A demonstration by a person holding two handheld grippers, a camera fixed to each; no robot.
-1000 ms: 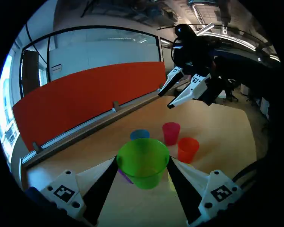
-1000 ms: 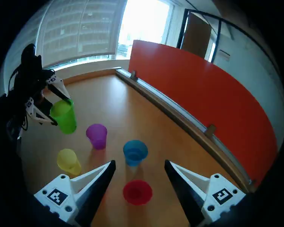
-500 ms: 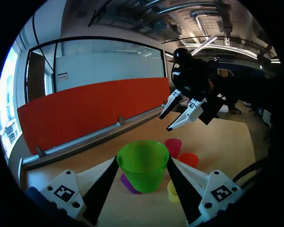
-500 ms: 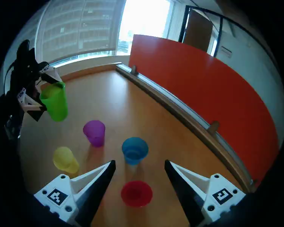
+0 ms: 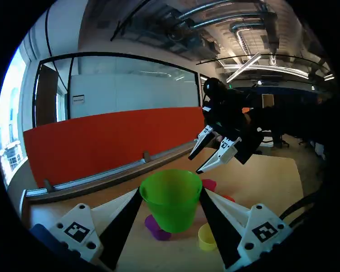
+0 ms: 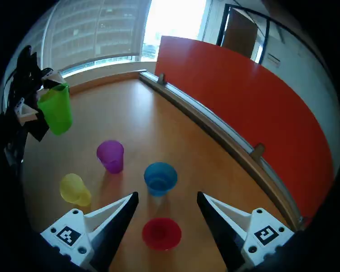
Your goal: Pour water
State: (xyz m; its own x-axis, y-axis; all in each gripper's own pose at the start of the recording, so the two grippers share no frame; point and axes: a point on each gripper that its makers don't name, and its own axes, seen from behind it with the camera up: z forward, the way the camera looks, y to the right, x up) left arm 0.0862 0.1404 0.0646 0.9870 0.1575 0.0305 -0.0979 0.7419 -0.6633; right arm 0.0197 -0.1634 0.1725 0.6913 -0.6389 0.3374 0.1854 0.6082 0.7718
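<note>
Clamping the green cup (image 5: 171, 201) by its sides, the left tongs (image 5: 170, 194) had it up off the table (image 5: 260, 181), right in front of the lens in the left gripper view! Just below and behind it sat a purple cup (image 5: 155, 226) and a yellow cup (image 5: 206, 236). Farther out, the right tongs (image 5: 195, 165) hung over the table, fingers apart and nothing between them. Beyond them ran the orange partition (image 5: 111, 140) along the table's far edge. Over in the right gripper view, those right tongs stood wide apart, with a red cup (image 6: 161, 233) on the wood between the fingers, untouched. Next out came a blue cup (image 6: 160, 178), then the purple cup to its left, and the yellow cup nearer the left edge. Farthest off, at the left, the green cup showed in the left tongs' grip, raised above the wood. Whether it held water, I could not tell.
</note>
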